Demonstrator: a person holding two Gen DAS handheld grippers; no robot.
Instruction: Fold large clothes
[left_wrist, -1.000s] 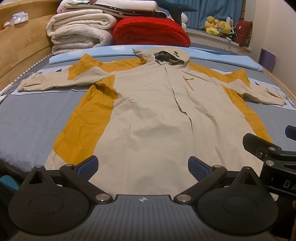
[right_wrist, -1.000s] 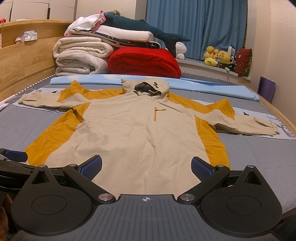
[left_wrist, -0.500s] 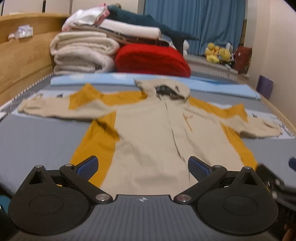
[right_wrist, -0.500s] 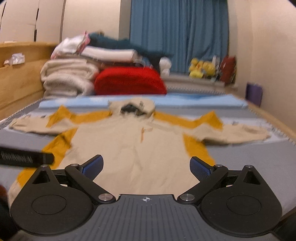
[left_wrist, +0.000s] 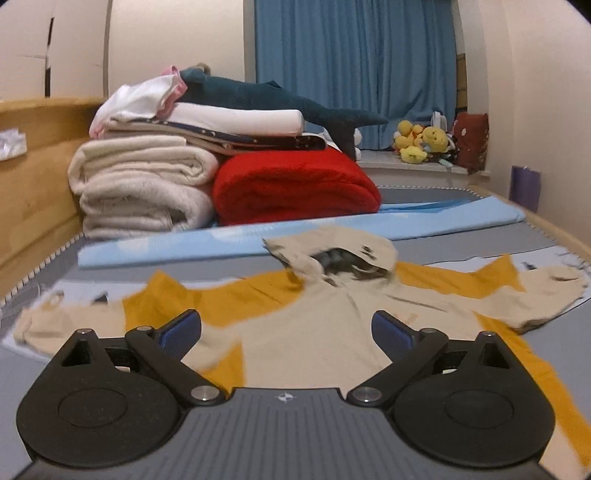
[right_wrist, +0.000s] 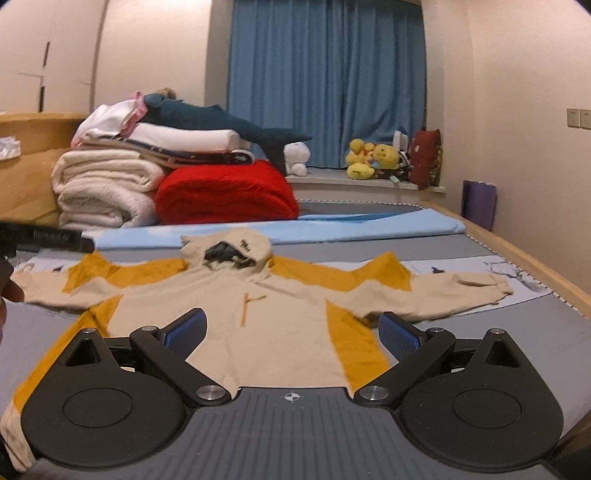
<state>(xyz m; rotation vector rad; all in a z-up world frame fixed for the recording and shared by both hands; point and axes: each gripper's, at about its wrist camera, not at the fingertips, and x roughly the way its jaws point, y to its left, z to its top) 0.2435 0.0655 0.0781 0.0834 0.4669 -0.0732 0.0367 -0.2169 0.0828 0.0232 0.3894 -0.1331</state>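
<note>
Hooded fabric jacket (right_wrist: 280, 325): beige body, mustard-yellow panels at shoulders and sides, dark hood lining, small dark mark on hood.
Flat bed surface (right_wrist: 517, 343): grey.
Long folded sheet (right_wrist: 369, 225): light blue.
Rolled fleece blanket (right_wrist: 225, 192): red.
Stacked thick towels (right_wrist: 99, 192): cream-white.
Plush shark toy (left_wrist: 266, 96): dark teal.
Pleated window curtain (right_wrist: 325, 81): blue.
Small plush toys (right_wrist: 373, 157): yellow.
Wooden bed frame (left_wrist: 33, 184): honey-brown.
Ribbed finger pads (right_wrist: 184, 332): blue, on black linkages.
</note>
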